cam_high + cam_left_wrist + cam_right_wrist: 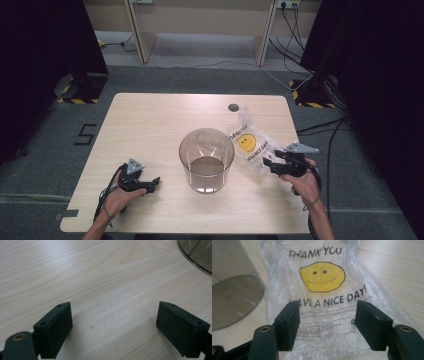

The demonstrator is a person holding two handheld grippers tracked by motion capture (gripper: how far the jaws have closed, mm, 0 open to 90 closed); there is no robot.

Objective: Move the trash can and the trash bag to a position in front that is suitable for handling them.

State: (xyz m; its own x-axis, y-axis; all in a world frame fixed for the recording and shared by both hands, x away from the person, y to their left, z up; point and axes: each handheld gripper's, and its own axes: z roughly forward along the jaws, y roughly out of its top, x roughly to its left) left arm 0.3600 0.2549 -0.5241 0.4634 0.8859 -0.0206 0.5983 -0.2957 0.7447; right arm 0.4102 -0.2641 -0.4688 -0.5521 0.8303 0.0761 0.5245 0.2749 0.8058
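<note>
High view: one clear bin (206,160) stands mid-table (150,115), empty inside. Just right of the bin lies one plastic bag (248,142), printed "THANK YOU" and "HAVE A NICE DAY!" around a yellow smiley. Right gripper (328,322) hangs spread over the bag; left gripper (113,326), left of the bin, spread over bare wood.
</note>
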